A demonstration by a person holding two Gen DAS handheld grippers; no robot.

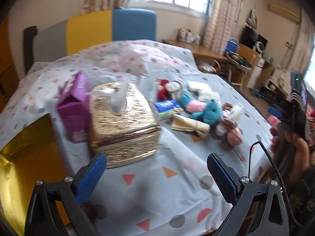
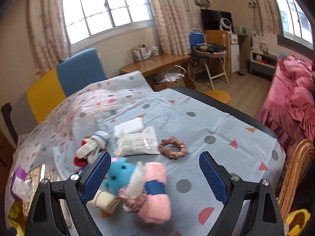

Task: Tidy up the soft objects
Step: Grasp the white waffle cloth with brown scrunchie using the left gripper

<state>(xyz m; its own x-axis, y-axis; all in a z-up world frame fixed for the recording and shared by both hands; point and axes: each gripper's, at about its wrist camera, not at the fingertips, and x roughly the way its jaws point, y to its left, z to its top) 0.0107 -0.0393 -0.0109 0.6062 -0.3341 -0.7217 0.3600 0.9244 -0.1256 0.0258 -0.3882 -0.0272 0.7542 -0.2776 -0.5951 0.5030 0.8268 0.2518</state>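
Observation:
On the patterned tablecloth (image 2: 196, 122) lies a pile of soft things: a blue plush toy (image 2: 120, 175), a pink rolled towel (image 2: 157, 194), a white sock doll (image 2: 94, 147), a beige cloth (image 2: 106, 198) and a pink scrunchie (image 2: 173, 147). My right gripper (image 2: 155, 175) hovers open just above the plush toy and the towel, holding nothing. The left wrist view shows the same pile, with the blue plush toy (image 1: 206, 112) to the right of a gold tissue box (image 1: 124, 122). My left gripper (image 1: 157, 169) is open and empty in front of that box.
A purple carton (image 1: 74, 108) leans against the tissue box, and a shiny gold container (image 1: 23, 167) sits at the table's left edge. A plastic packet (image 2: 137, 141) and a white block (image 2: 128, 126) lie behind the pile. A wooden chair (image 2: 297, 169) stands at the right.

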